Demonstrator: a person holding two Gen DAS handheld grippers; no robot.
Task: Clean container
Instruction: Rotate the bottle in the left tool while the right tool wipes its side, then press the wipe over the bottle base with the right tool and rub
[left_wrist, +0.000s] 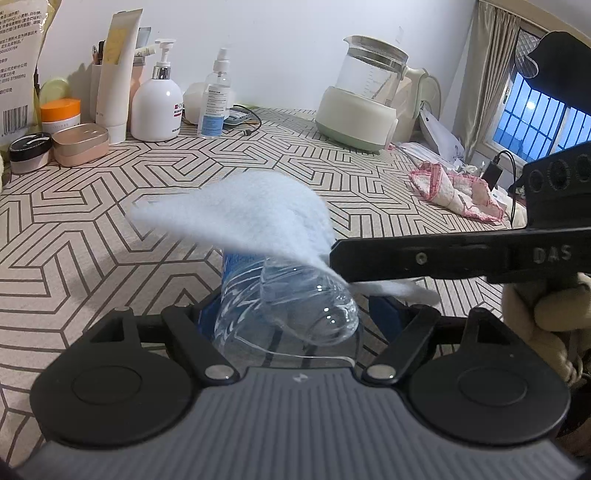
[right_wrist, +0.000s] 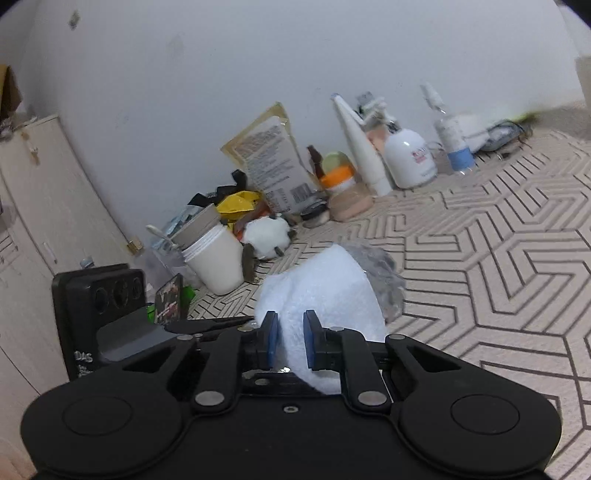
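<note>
Bottle (left_wrist: 288, 295) between left fingers (left_wrist: 384, 306), seemingly gripped | cloth (left_wrist: 240, 218) draped over it | right fingers (right_wrist: 309, 339) pinching cloth (right_wrist: 325, 295)

A lived-in home room is showing here: a pump lotion bottle (left_wrist: 156, 107), cosmetic jars (left_wrist: 61, 112) and a glass electric kettle (left_wrist: 364, 92) are crowding a patterned tabletop (left_wrist: 110, 206) beside a curtained, barred window (left_wrist: 532, 122).

Legible markings:
- "DAS", raised letters on the black right gripper (left_wrist: 334, 254), along its finger arm.
- "DAS", white, on the black body of the left gripper (right_wrist: 207, 325).
- Printed packet (left_wrist: 18, 70): Chinese text, "0591", a barcode; remainder too small to read.
</note>
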